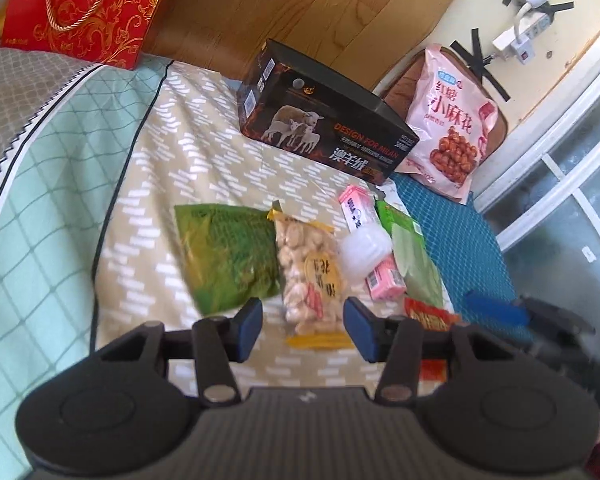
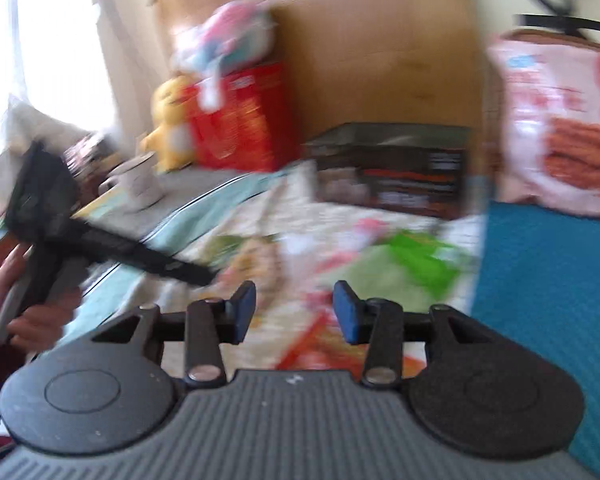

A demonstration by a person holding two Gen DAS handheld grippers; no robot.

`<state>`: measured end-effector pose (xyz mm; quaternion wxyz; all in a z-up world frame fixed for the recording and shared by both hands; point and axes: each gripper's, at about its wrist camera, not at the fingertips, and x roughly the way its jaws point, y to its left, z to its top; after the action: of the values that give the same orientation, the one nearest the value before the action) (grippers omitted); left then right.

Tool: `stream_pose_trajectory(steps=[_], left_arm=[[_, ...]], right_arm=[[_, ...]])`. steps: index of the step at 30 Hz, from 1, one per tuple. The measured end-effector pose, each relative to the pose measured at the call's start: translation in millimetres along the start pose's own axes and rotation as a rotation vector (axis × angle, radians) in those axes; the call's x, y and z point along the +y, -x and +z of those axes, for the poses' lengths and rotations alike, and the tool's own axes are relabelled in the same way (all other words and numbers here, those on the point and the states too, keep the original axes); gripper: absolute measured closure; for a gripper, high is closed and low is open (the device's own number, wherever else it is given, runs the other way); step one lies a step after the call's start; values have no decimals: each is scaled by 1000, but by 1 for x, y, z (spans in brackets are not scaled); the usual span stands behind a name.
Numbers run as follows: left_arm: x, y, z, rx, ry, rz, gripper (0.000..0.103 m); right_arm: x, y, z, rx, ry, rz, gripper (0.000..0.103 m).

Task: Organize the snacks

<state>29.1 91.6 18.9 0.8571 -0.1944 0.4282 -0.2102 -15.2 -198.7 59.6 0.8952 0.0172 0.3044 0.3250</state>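
Note:
Snack packs lie on a patterned bedcover: a green bag (image 1: 230, 254), a clear bag of pale peanuts (image 1: 310, 274), a pink-and-white pack (image 1: 366, 246), a light green pack (image 1: 412, 256) and a red-orange pack (image 1: 430, 316). A black box (image 1: 324, 120) stands behind them, with a large pink snack bag (image 1: 450, 120) beside it. My left gripper (image 1: 303, 328) is open, just above the near end of the peanut bag. My right gripper (image 2: 294, 312) is open and empty over the blurred red-orange pack (image 2: 320, 344) and green pack (image 2: 412, 264). The black box (image 2: 392, 168) and pink bag (image 2: 560, 128) show behind.
A red gift bag (image 1: 88, 8) stands at the back left against a wooden headboard (image 1: 300, 12). A blue mat (image 1: 460, 240) lies to the right. The right wrist view is motion-blurred; it shows a white mug (image 2: 140, 180), a yellow plush toy (image 2: 168, 120) and the other gripper (image 2: 60, 216) at left.

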Motion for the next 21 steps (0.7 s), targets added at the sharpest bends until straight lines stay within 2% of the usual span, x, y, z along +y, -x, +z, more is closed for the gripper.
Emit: stream_pose_trajectory(steps=[3,5,6,8,9,10,13,17,21], left_arm=[[-3,-10,4,18,-4,21,58],[-4,-14,3,17,-20,28,61],[-6,-15,2,25,-31,26,73],[-8,-14,-1,45,-33,21,79],[-10,-9,-3,41,-36,27,79],[-11,-2,-2,31,-40,26,79],[-22,21,10,-15,-55,-12,79],[-48,31,50,-103,-124,-23,79],[-72,3,107,-151,-174,-14,78]], right_arm=[[31,-42,-4,80,125,41,56],[35,-72,-6,140,145,52,56],[36,-83,-8,156,145,61,55],[40,-88,-9,128,180,59,60],[44,-88,-6,126,184,52,68],[45,-83,-2,118,170,68,72],[41,-65,9,54,171,115,73],[23,-52,42,-45,149,125,73],[-8,-56,83,-112,133,62,73]])
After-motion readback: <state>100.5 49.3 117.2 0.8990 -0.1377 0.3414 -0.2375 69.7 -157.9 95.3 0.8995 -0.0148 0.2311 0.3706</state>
